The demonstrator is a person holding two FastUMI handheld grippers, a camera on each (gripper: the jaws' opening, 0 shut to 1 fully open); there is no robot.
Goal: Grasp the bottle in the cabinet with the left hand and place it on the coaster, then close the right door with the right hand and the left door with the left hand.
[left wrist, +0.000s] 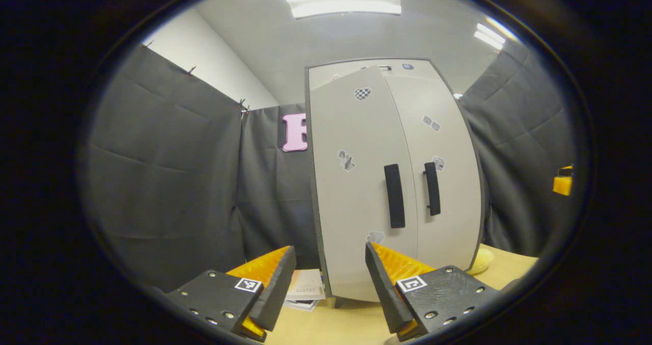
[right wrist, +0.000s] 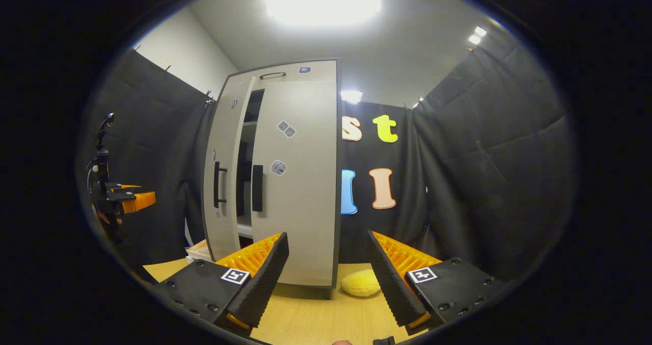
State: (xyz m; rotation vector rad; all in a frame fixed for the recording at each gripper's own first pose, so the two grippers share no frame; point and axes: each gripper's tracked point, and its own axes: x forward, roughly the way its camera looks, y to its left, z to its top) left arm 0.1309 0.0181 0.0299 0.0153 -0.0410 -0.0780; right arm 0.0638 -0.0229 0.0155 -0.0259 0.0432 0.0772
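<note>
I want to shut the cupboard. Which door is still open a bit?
The left door stands ajar, with a dark gap beside it. The right door sits flat and shut.

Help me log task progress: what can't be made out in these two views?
- Bottle and coaster: not locatable. In the right gripper view the left door stands ajar, the right door looks closed, and the gap is dark.
- Left gripper view: the doors hide the cabinet interior.
- Yellow object: too blurred to identify.
- Stickers: too small.
- Papers: partly behind the left gripper.
</note>
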